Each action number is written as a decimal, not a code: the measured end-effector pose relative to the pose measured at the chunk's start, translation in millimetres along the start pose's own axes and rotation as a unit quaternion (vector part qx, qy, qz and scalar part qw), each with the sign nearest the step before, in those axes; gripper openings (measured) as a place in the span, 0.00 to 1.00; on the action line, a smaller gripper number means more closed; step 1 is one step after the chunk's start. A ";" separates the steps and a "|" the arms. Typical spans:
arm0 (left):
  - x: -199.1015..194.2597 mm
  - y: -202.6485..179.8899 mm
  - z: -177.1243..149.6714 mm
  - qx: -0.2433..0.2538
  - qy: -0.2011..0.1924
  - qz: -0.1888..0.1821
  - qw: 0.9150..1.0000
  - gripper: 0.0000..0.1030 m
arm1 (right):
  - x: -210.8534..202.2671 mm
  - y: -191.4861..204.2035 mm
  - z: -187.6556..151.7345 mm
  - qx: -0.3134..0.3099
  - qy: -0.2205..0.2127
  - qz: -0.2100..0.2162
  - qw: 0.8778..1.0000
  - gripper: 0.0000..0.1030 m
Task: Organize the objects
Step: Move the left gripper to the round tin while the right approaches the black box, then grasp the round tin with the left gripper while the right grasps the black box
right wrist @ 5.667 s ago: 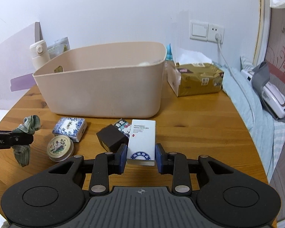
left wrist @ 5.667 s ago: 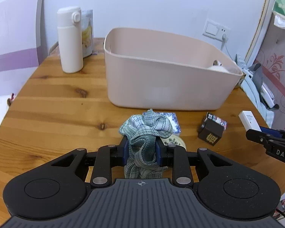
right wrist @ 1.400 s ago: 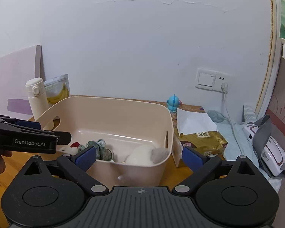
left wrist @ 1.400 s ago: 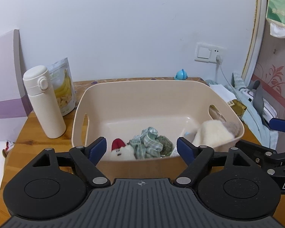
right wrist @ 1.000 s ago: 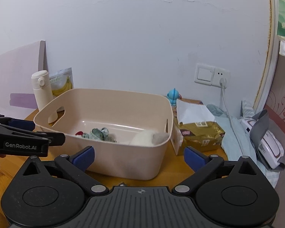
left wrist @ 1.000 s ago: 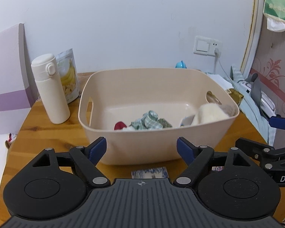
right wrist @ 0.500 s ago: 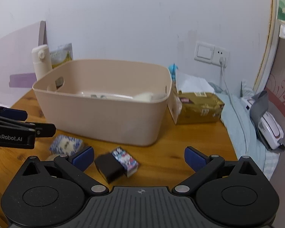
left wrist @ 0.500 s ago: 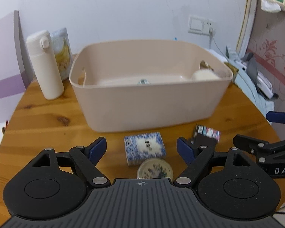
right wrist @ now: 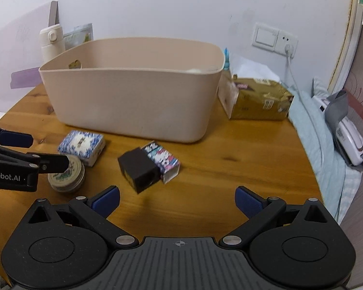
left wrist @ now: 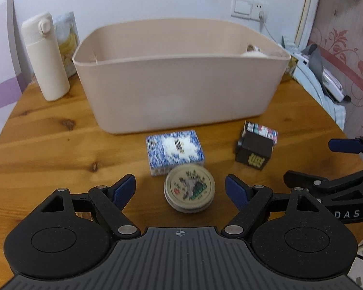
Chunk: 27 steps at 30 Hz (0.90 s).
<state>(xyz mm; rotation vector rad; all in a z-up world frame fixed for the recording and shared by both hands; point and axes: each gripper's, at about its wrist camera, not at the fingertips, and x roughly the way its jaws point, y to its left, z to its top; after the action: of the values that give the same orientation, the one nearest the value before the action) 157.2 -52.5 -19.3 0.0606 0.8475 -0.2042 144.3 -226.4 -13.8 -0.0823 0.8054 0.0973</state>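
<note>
Both grippers hang empty, jaws released: left gripper (left wrist: 180, 188) over the round tin (left wrist: 189, 191) on the tabletop (left wrist: 48, 145) (front of the beige bin (left wrist: 176, 96)), right gripper (right wrist: 177, 199) near the black box (right wrist: 139, 169); next, straddle and clench

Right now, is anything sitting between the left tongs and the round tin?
Nothing visible. The left tongs are open with the round tin directly ahead between the tips on bare table. The blue patterned box sits just behind the tin, maybe touching, toward the bin.
</note>
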 end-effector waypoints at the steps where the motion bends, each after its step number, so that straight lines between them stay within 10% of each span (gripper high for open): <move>1: 1.8 -0.2 -2.1 0.000 0.004 -0.001 1.000 0.80 | 1.7 0.0 -1.0 0.000 0.003 0.000 1.000 1.00; 27: 35.4 8.8 -6.4 0.009 0.021 0.003 1.000 0.80 | 38.9 12.8 -5.9 0.006 0.047 0.010 0.999 0.97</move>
<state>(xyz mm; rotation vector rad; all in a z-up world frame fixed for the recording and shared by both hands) 177.1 -48.5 -50.4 0.0840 0.8874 -0.2051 165.4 -212.1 -46.5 -0.0684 0.8999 0.1090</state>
